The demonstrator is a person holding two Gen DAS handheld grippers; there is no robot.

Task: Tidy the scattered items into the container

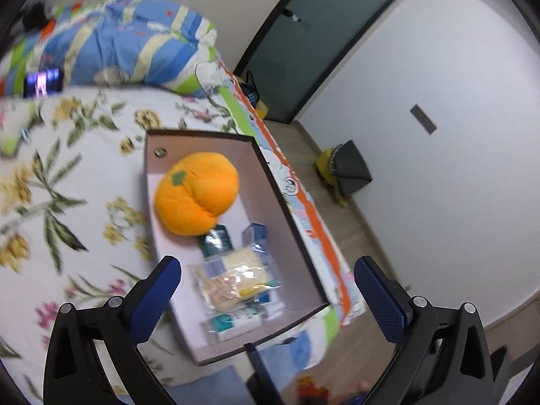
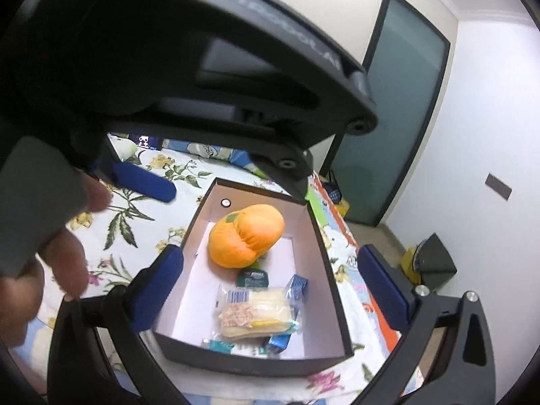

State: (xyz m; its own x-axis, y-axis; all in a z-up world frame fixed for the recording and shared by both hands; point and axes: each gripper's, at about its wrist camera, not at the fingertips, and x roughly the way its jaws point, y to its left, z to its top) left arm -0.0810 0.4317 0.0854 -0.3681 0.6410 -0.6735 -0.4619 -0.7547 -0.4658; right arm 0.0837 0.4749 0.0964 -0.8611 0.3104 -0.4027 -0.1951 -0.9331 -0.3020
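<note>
I had both grippers — left [image 1: 266, 281], right [image 2: 270, 273] — spread wide and empty above the dark cardboard box [image 2: 329, 246]; the orange plush pumpkin [image 2: 246, 239] and wrapped snack packets [image 2: 256, 314] lay inside. Tidying looked finished — next I'd check the floral bedsheet [image 1: 67, 185] for strays.

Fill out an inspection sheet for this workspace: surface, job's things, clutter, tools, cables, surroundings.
Surface: bed with a floral sheet.
Job's things: dark open box on the bed, holding an orange plush pumpkin, a clear wrapped snack pack and small blue and teal packets.
Clutter: rumpled striped quilt and a lit phone at the far end of the bed.
Tools: left tool and right tool both open, empty, above the box.
Cables: nothing seen.
Surroundings: white wall, frosted door, wooden floor, dark bin by the wall.
</note>
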